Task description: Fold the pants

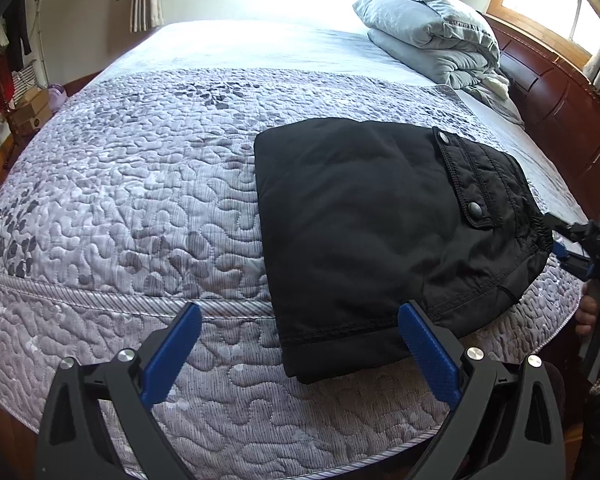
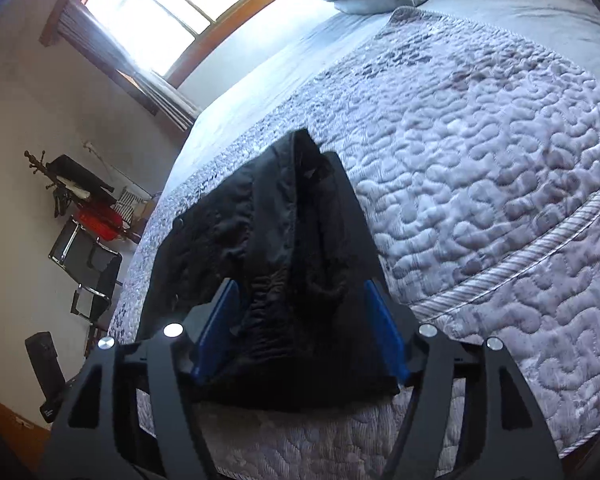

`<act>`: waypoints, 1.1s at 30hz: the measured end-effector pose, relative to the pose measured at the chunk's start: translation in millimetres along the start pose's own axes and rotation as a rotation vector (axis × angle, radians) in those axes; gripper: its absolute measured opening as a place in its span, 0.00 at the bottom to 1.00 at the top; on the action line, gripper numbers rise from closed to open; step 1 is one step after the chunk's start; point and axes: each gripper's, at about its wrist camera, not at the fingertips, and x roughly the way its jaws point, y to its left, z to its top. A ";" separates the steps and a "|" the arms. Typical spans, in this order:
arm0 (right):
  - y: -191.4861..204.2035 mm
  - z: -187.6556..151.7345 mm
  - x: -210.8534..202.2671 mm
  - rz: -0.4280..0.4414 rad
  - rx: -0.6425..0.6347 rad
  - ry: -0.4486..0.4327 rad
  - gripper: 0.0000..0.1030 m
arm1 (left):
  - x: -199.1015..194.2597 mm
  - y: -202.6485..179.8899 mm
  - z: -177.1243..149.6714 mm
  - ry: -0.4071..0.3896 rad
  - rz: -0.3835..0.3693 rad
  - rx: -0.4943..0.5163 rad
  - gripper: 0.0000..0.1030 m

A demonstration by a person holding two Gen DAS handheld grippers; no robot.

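Black pants [image 1: 384, 232] lie folded into a thick rectangle on the quilted bed, waistband and snap pocket flap to the right. My left gripper [image 1: 300, 316] is open and empty, just short of the bundle's near edge, its right finger [image 1: 428, 348] over that edge. My right gripper [image 2: 300, 292] is open, its jaws standing either side of the elastic waistband end of the pants [image 2: 284, 240], not clamped. It shows in the left wrist view [image 1: 576, 248] at the bundle's right end.
The grey quilted bedspread [image 1: 140, 200] covers the bed. A folded grey duvet [image 1: 432, 36] lies near the dark wooden headboard [image 1: 560, 100]. A chair [image 2: 88, 264] and coat rack [image 2: 68, 184] stand by the wall. The bed's edge runs close below my grippers.
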 end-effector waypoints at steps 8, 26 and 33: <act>4.2 11.8 5.3 0.026 -0.019 0.047 0.69 | 2.7 -1.7 -1.0 0.013 -0.007 -0.018 0.96; 13.4 0.4 7.1 -0.079 -0.118 0.063 0.14 | 17.0 0.1 8.6 0.053 -0.035 -0.052 0.96; -3.9 -5.7 17.4 -0.052 -0.055 0.070 0.28 | 26.5 20.3 9.9 0.124 -0.194 -0.140 0.96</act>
